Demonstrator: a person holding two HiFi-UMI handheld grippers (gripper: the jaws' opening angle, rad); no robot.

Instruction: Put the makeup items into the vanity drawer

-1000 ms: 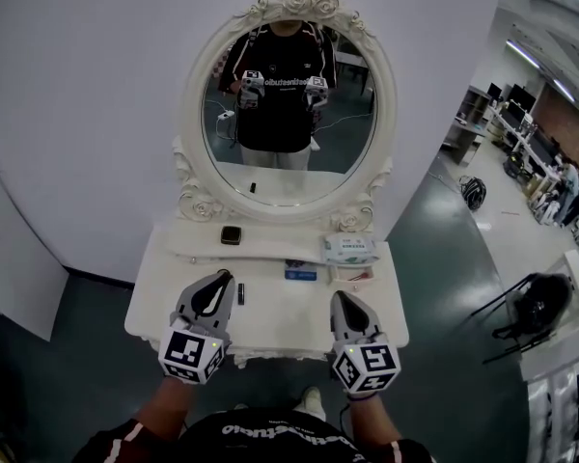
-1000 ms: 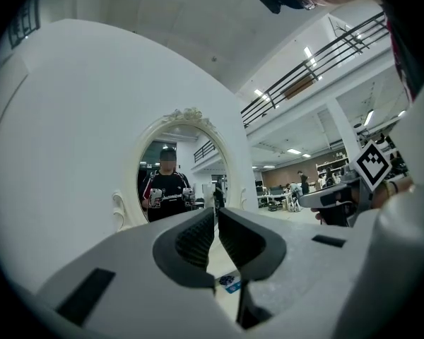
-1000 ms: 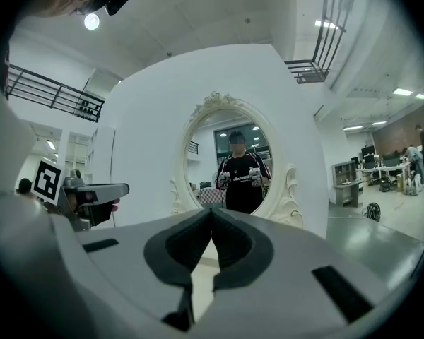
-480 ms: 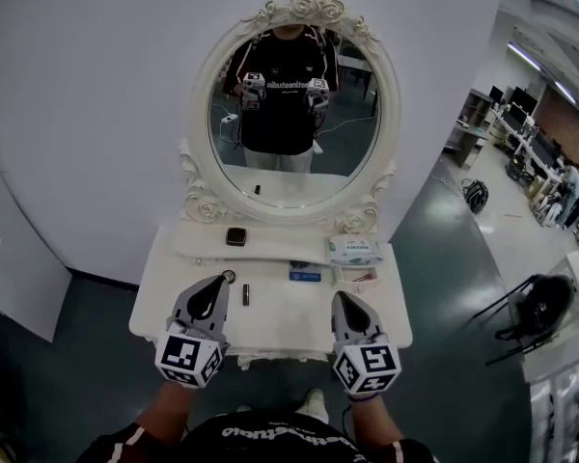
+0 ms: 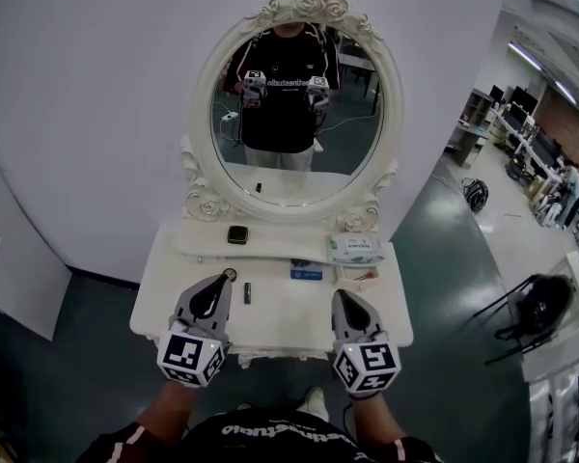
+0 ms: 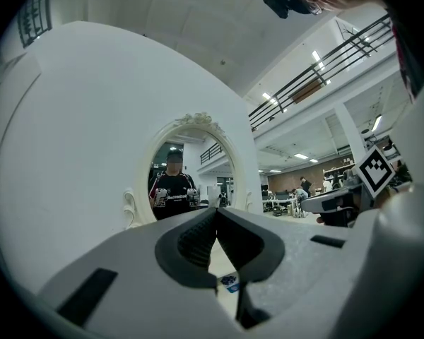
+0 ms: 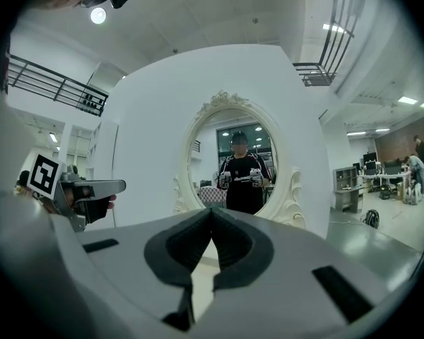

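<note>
The white vanity table [image 5: 164, 302] sat right under the oval mirror [image 5: 294, 114]. Both grippers hung below the mirror, over the front of the tabletop. The left gripper [image 5: 226, 277] and right gripper [image 5: 342, 296] each had their jaws pressed together on nothing, which only the gripper views made clear. Only the head view showed the makeup spread below the mirror: a wipes pack [image 5: 355, 250] at lower right, a dark compact [image 5: 237, 234] just under the frame, a blue box [image 5: 306, 274], and a small dark tube [image 5: 247, 293]. The left gripper view caught just the blue box, peeking out under its jaws.
</note>
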